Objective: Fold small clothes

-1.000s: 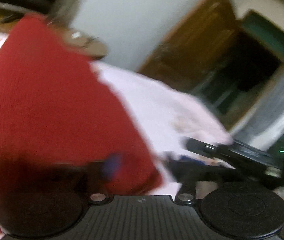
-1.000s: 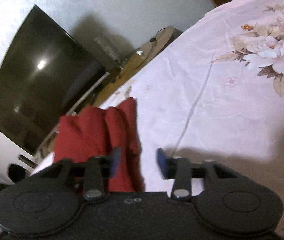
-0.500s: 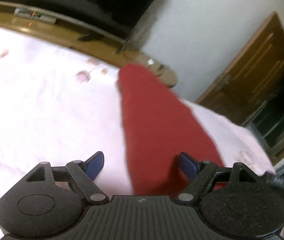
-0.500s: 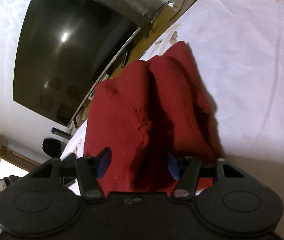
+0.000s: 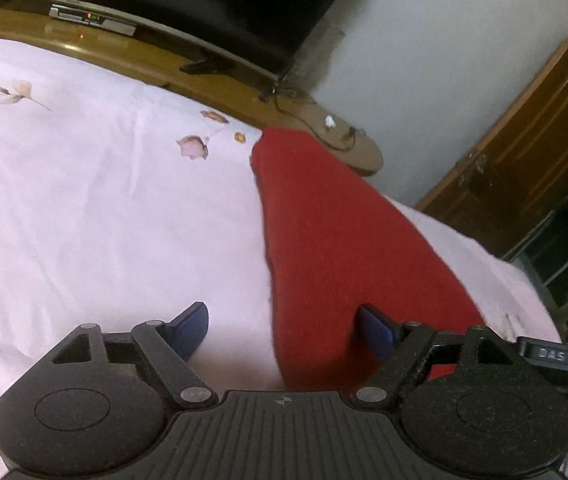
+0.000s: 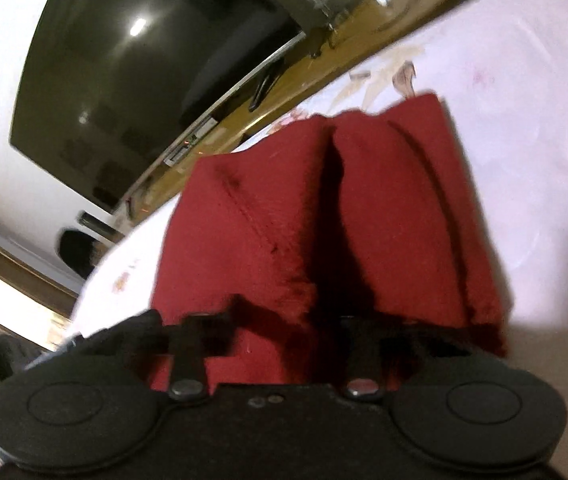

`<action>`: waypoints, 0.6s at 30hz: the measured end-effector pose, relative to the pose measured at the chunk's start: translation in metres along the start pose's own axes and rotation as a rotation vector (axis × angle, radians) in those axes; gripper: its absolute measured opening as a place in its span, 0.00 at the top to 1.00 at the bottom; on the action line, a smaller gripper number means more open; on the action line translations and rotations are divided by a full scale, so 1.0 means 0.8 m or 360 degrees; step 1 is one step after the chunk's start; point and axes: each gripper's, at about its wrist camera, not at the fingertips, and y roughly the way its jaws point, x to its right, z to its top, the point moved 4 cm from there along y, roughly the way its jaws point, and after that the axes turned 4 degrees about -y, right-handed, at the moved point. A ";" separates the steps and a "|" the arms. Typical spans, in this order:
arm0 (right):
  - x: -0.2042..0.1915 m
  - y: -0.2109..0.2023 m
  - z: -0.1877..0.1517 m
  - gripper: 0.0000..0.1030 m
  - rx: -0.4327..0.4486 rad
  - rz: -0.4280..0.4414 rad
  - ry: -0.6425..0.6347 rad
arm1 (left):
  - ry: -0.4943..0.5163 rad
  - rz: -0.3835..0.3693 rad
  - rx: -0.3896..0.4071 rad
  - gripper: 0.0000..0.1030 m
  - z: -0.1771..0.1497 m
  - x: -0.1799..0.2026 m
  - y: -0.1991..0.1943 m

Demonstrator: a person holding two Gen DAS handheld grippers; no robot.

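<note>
One red garment point(image 5: 347, 240) is all that shows of the small clothes, and it lies on the big pink flowered bedsheet point(image 5: 96, 216) that fills most of both views, with a dark television point(image 6: 132, 80) and a long wooden shelf point(image 5: 156, 68) beyond the far edge of the bed. The cloth looks part-folded already: from the left wrist camera it reads as one long narrow strip running away toward the shelf, and from the right wrist camera it shows two long lobes side by side with a deep shadowed crease between them, so a lengthwise fold seems done and a crosswise fold seems to be what is left. Now to the tools. The right gripper point(image 6: 307, 320) sits at the near end of the garment, its jaws have just been closing, and red cloth is bunched between them; the tips are lost in blur and shadow, but by the look of it they are pinching the near edge. The left gripper point(image 5: 284, 326) hangs with its blue fingers point(image 5: 192, 322) spread wide, the garment's long left edge passing between them, the right-hand finger over red cloth, the left-hand one over bare sheet, nothing gripped. So the reckoning: one corner likely taken, the other not yet, and the garment not yet a compact packet. No other clothes appear in either view, so whether more wait cannot be told.
</note>
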 end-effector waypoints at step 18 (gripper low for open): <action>0.036 -0.083 -0.018 0.69 0.0219 -0.0184 -0.0069 | 0.0189 0.0005 -0.0025 0.20 0.005 0.046 -0.001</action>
